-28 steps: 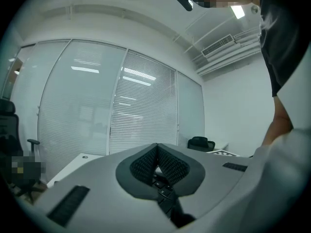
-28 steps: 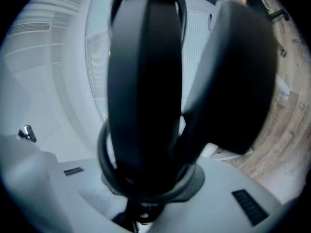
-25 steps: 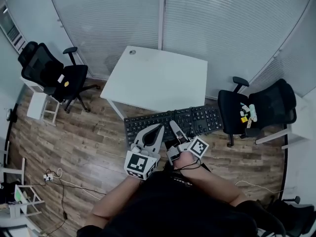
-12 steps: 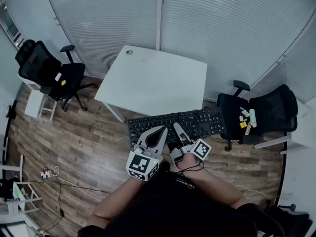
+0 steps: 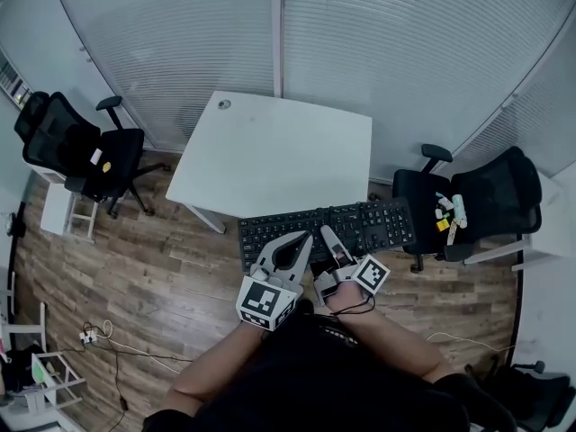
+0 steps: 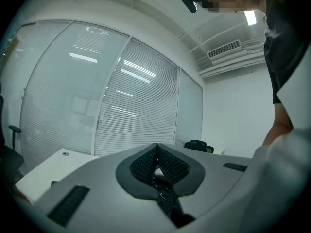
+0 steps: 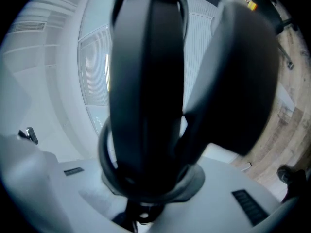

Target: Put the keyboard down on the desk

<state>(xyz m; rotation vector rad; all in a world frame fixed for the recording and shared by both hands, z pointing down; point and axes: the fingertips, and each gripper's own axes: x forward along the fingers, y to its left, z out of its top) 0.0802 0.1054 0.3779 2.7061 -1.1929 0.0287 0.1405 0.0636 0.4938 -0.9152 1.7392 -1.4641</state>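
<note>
Black chair [image 5: 83,156] left; black chair [image 5: 493,192] right, small items [image 5: 450,210] there, maybe bottles.

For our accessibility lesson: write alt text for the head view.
A person's right gripper holds a black keyboard over wooden floor, in front of a white desk; the left gripper, shut, lies at its near edge. Black office chairs flank the desk.

The white counter [image 5: 279,151] offers open room across the upper middle of the frame, with only a small grommet [image 5: 224,103] at its upper left corner. The keyboard [image 5: 378,223] stretches just below its near edge. A left chair [image 5: 63,147] and a right chair [image 5: 490,192] flank it, and blinds [image 5: 180,43] close off the far side.
</note>
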